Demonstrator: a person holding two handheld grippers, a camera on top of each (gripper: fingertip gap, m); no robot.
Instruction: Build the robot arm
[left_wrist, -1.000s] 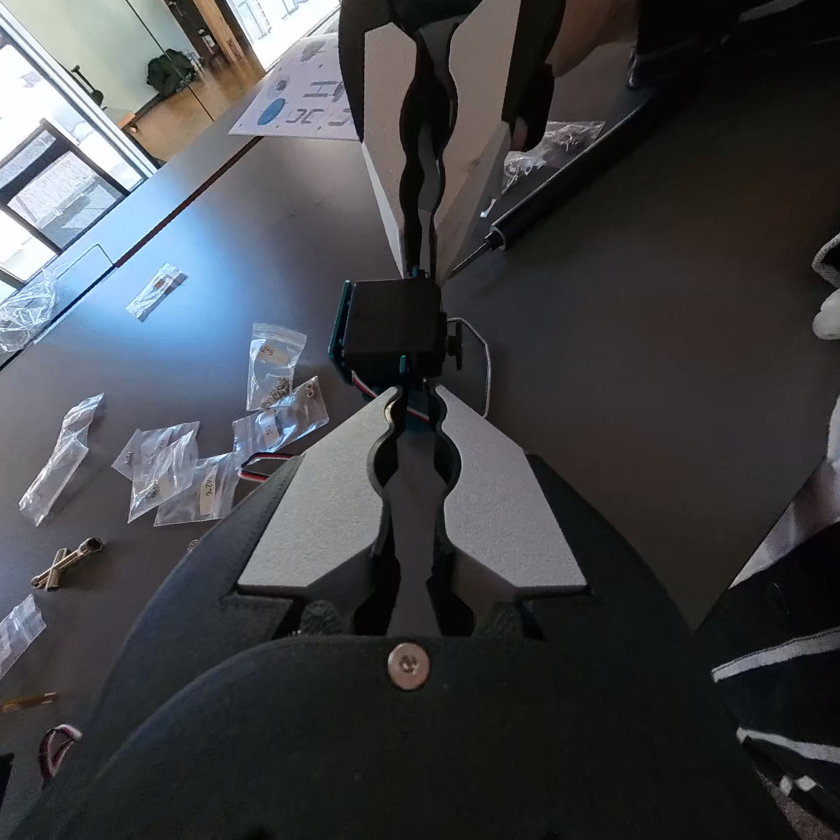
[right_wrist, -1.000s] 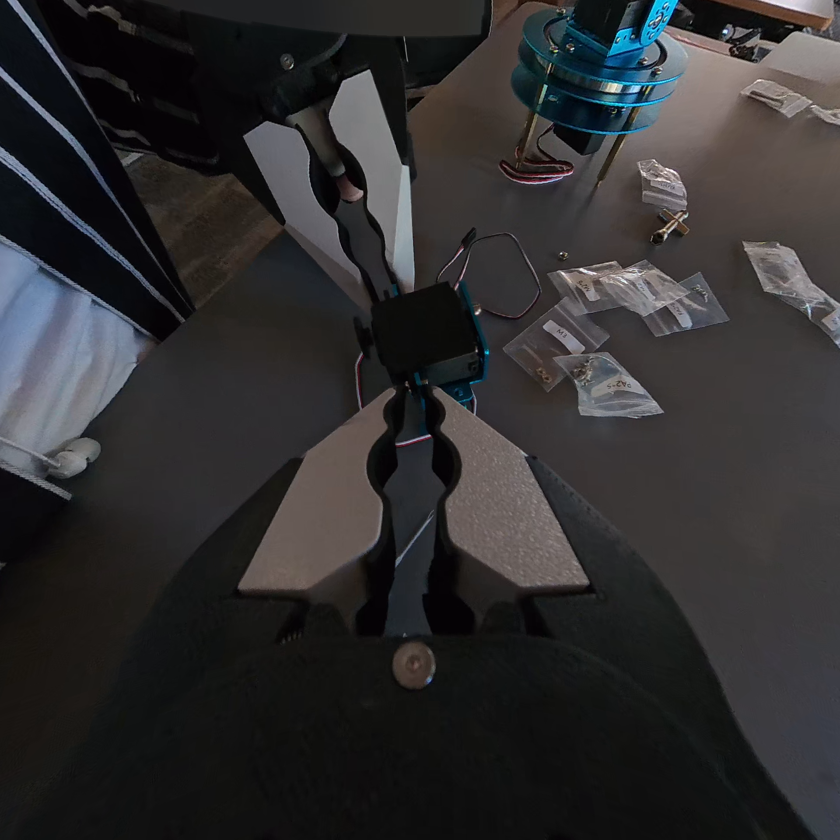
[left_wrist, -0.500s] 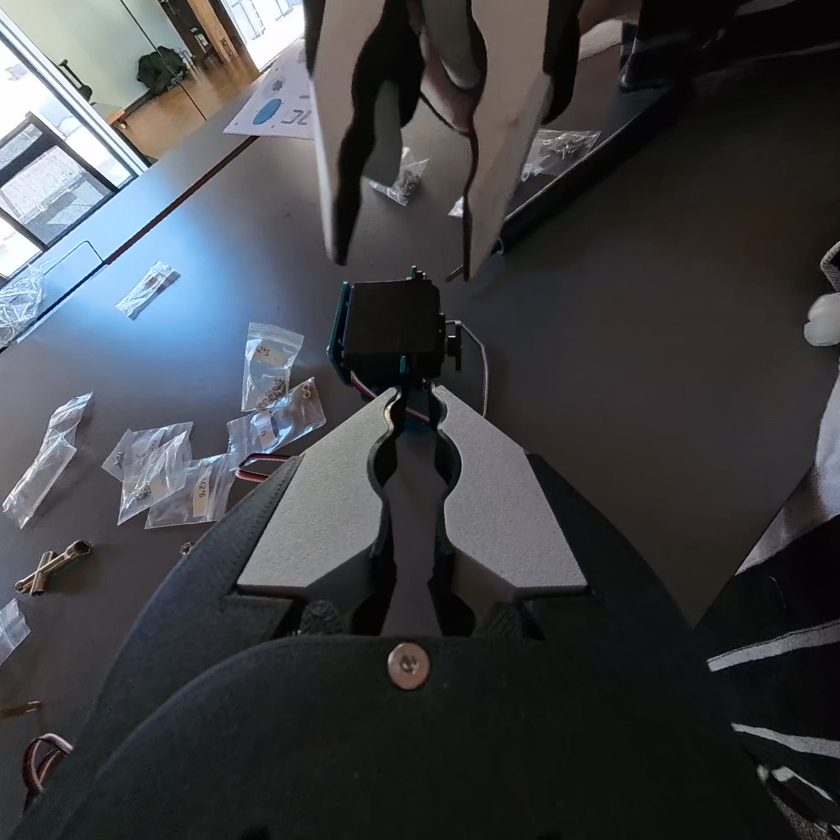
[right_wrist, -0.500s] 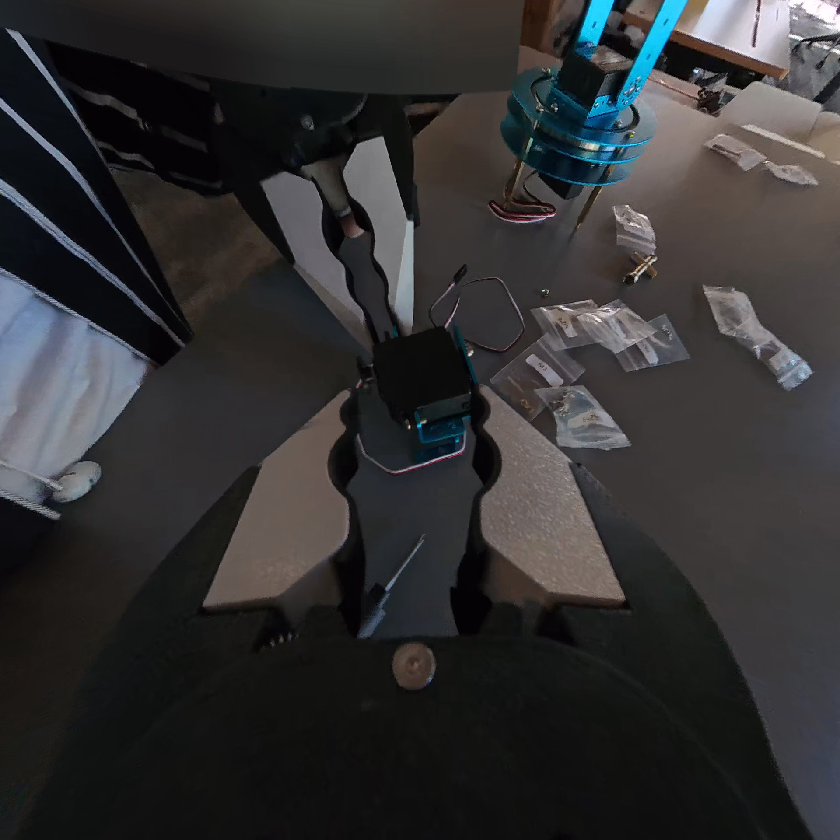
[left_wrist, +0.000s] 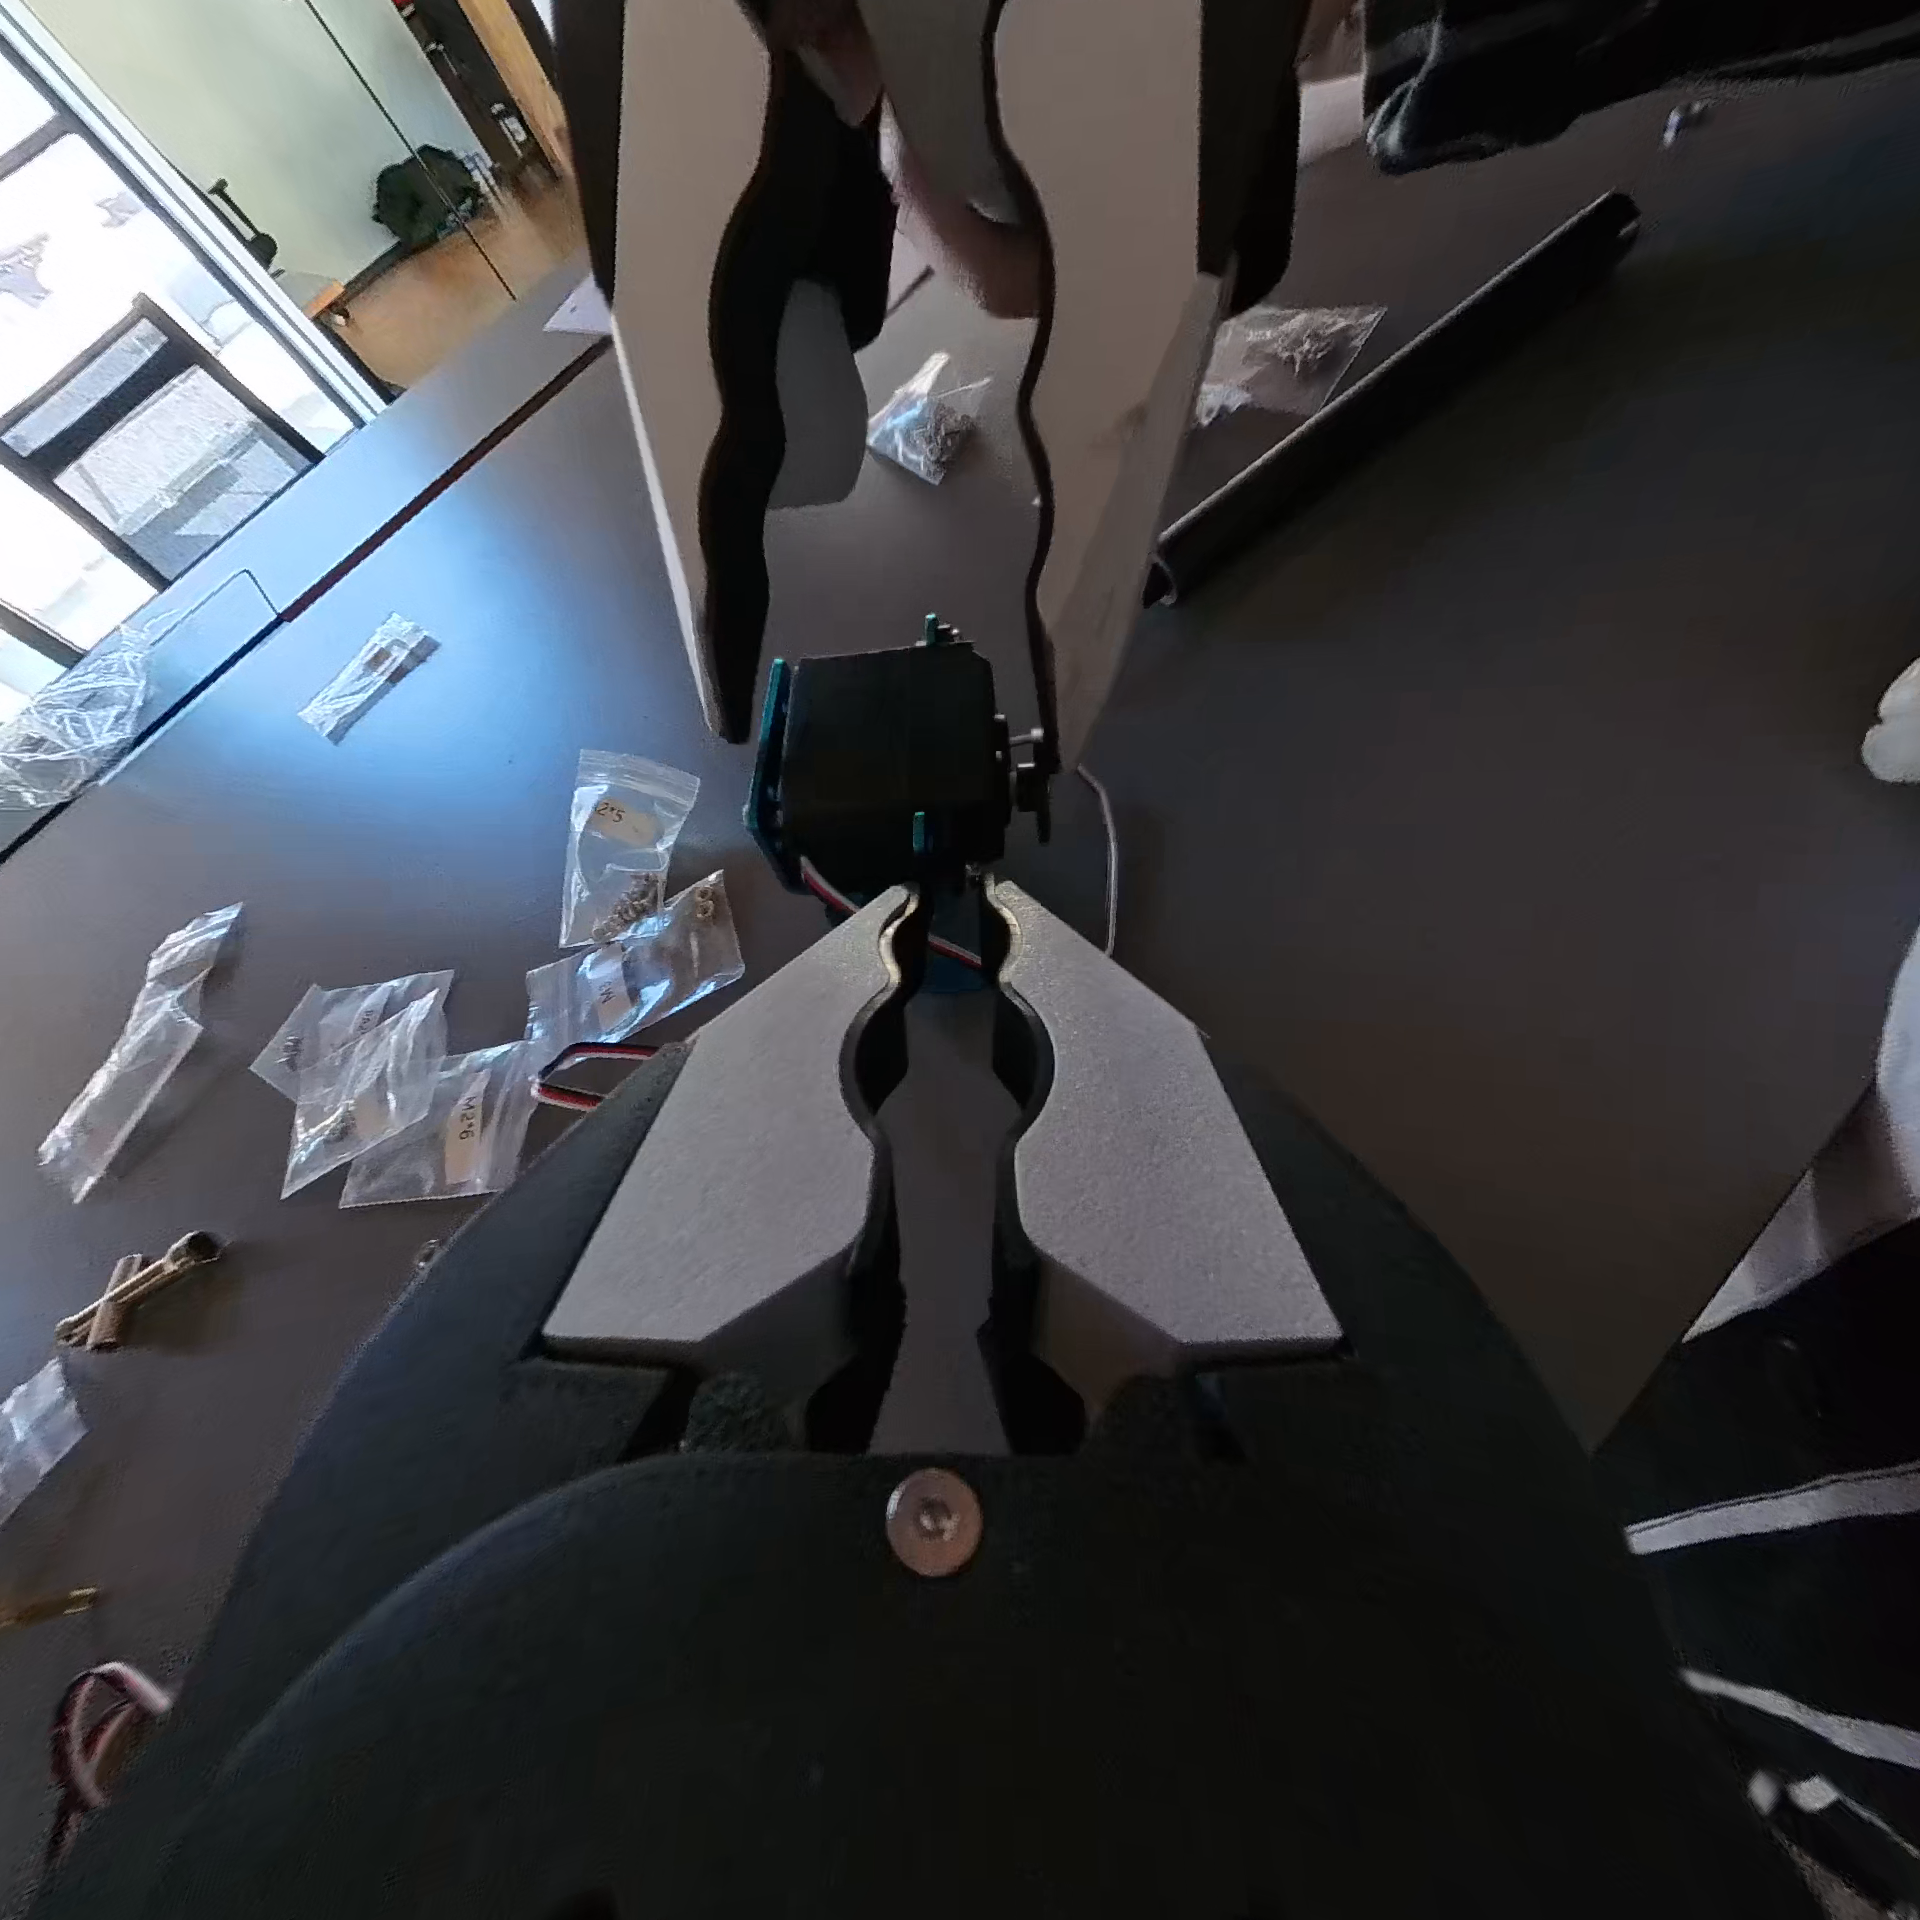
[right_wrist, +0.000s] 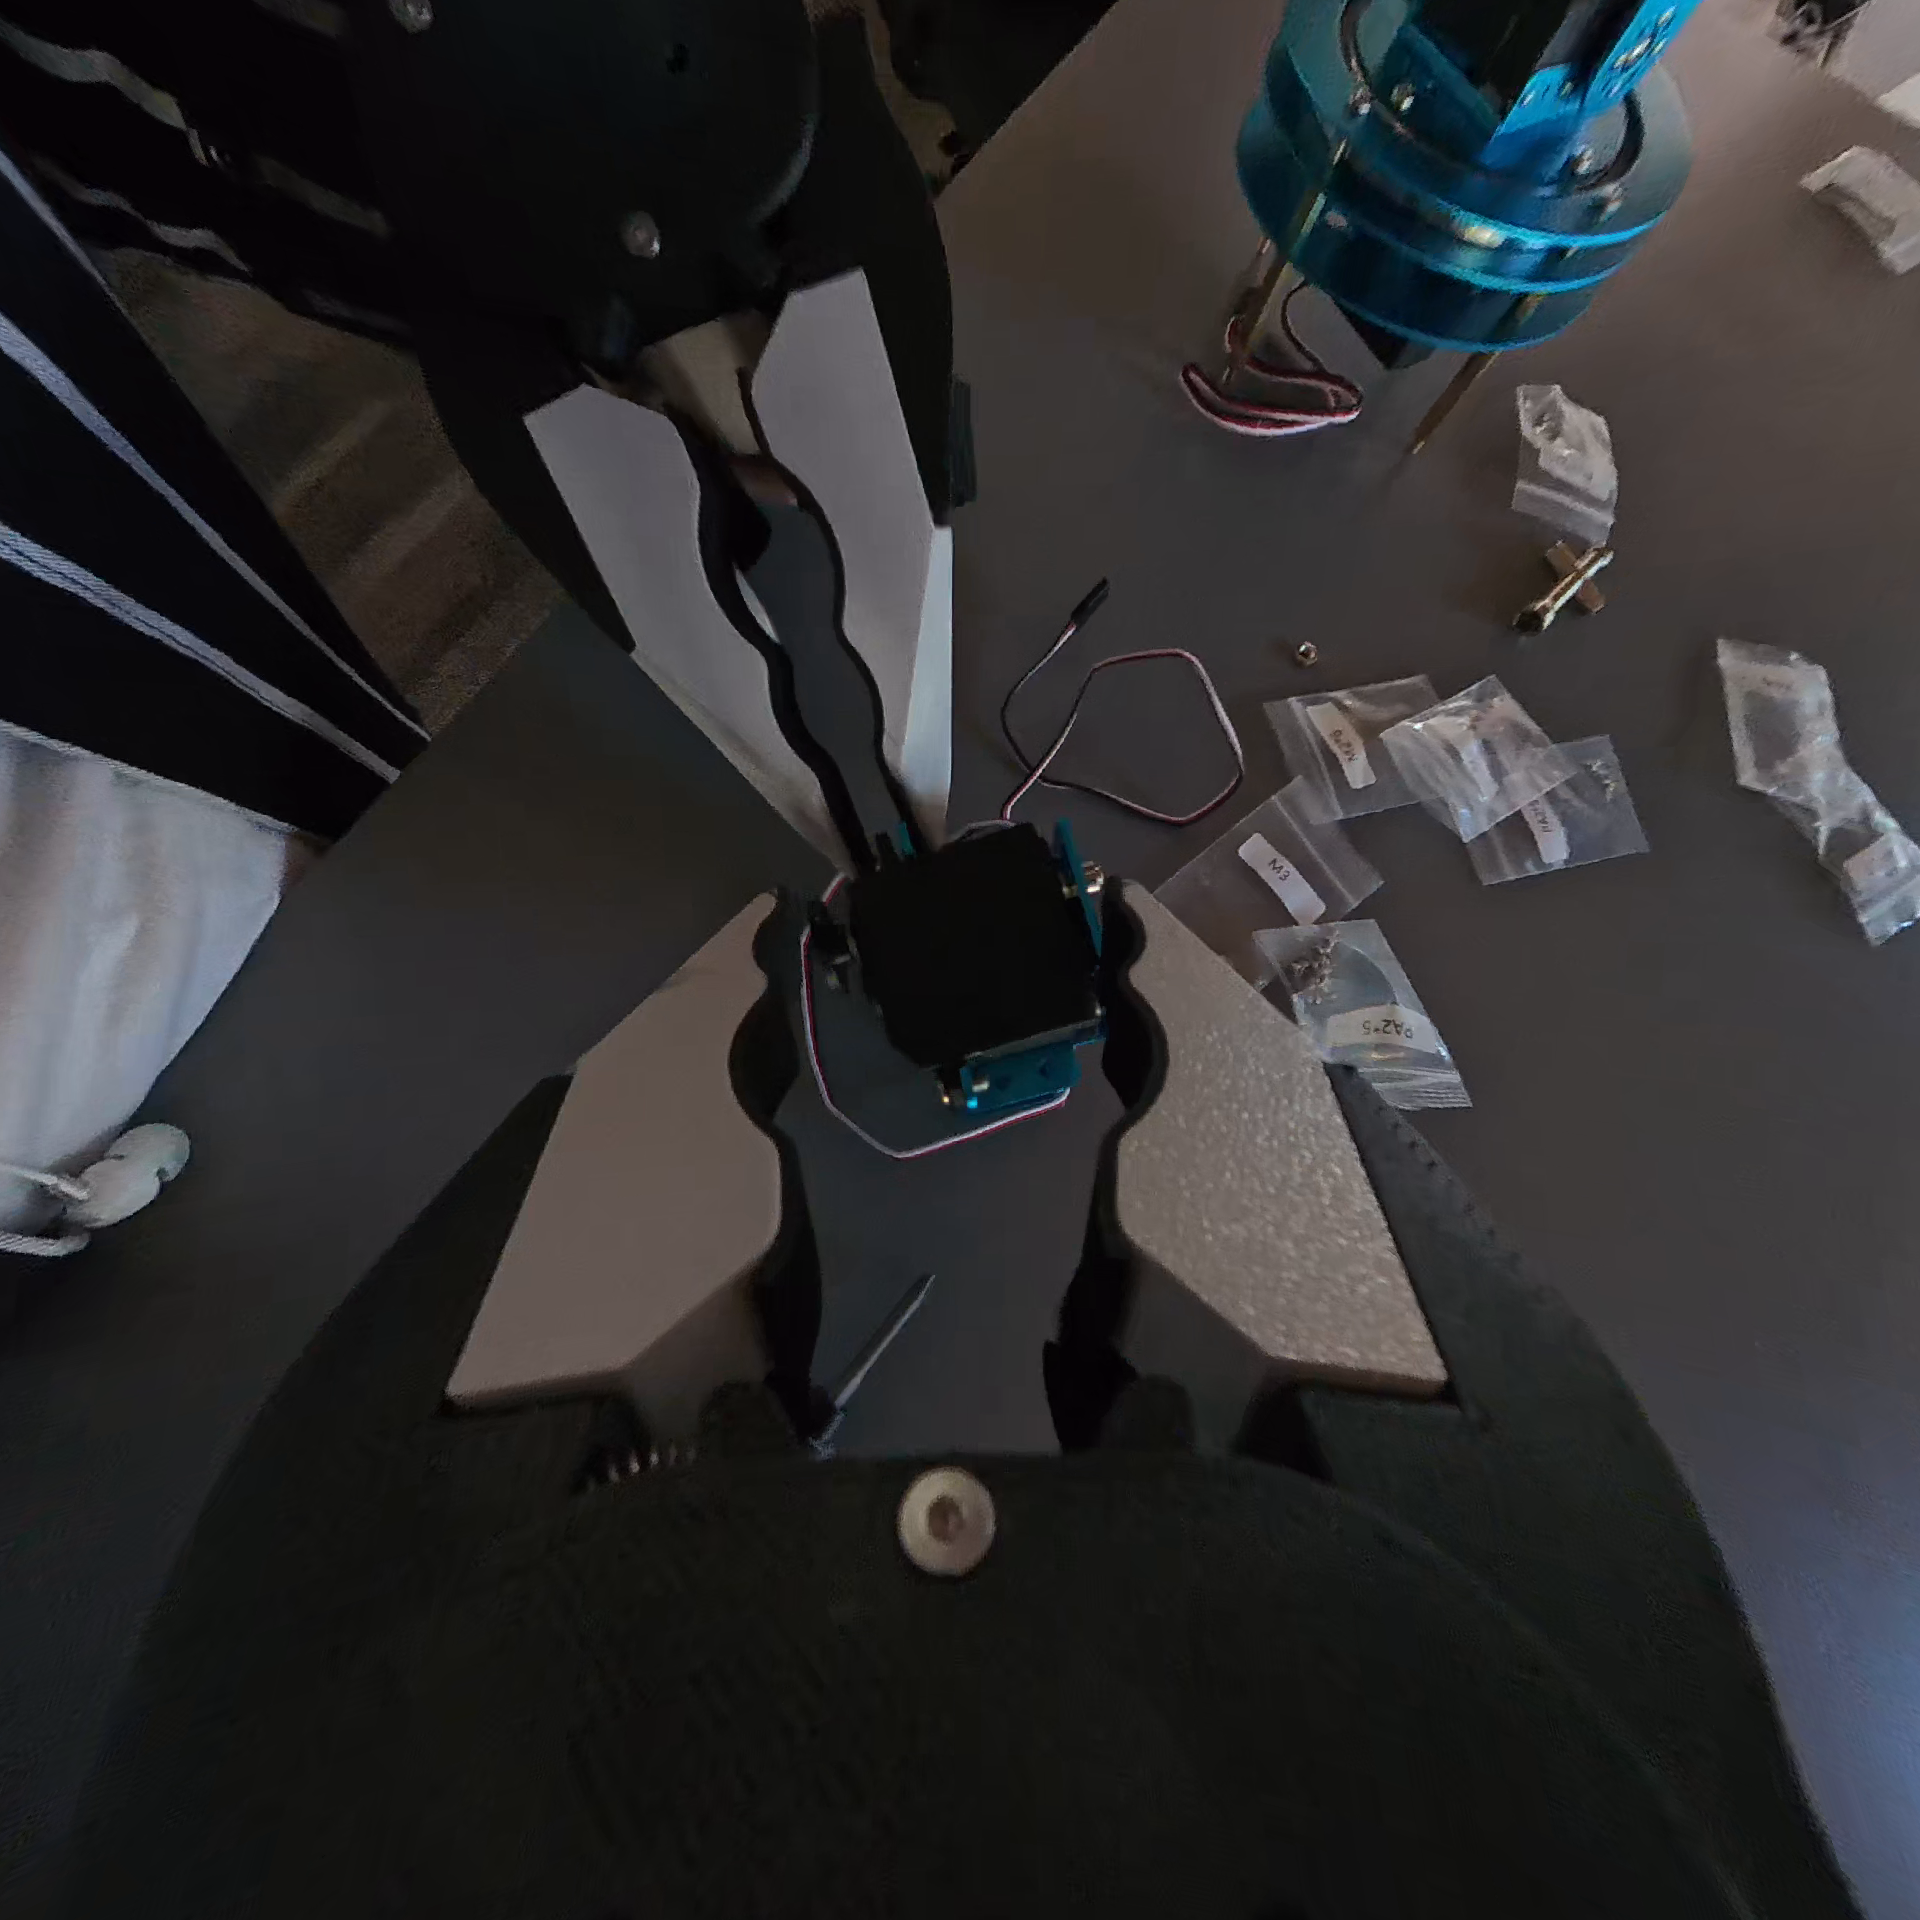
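Observation:
A black servo (left_wrist: 894, 758) in a blue metal bracket sits on the dark table (left_wrist: 1455, 831). My left gripper (left_wrist: 951, 899) is shut on the bracket's near end, with the red-and-white wire at its tips. My right gripper (right_wrist: 948, 914) is open, and its two fingers stand either side of the servo (right_wrist: 966, 956) without closing on it. In the left wrist view the right gripper (left_wrist: 894, 732) comes in from the far side, jaws wide apart. In the right wrist view the left gripper (right_wrist: 883, 831) shows shut at the servo's far end. The servo's cable (right_wrist: 1122, 748) loops on the table.
Several small clear bags of screws (left_wrist: 623, 852) (right_wrist: 1351, 997) lie beside the servo. A blue round assembly on legs (right_wrist: 1455, 208) stands at the back right. A brass cross wrench (right_wrist: 1564, 587), a thin screwdriver shaft (right_wrist: 883, 1340) and a black rod (left_wrist: 1392, 405) lie nearby. The brass cross wrench (right_wrist: 1564, 587) is about 25 centimetres from both grippers' fingertips. It turns up in the left wrist view (left_wrist: 138, 1288) as well.
My right gripper let go of the servo's bracket, opened wide, and now has its fingers around the servo body. My left gripper stayed shut on the servo.

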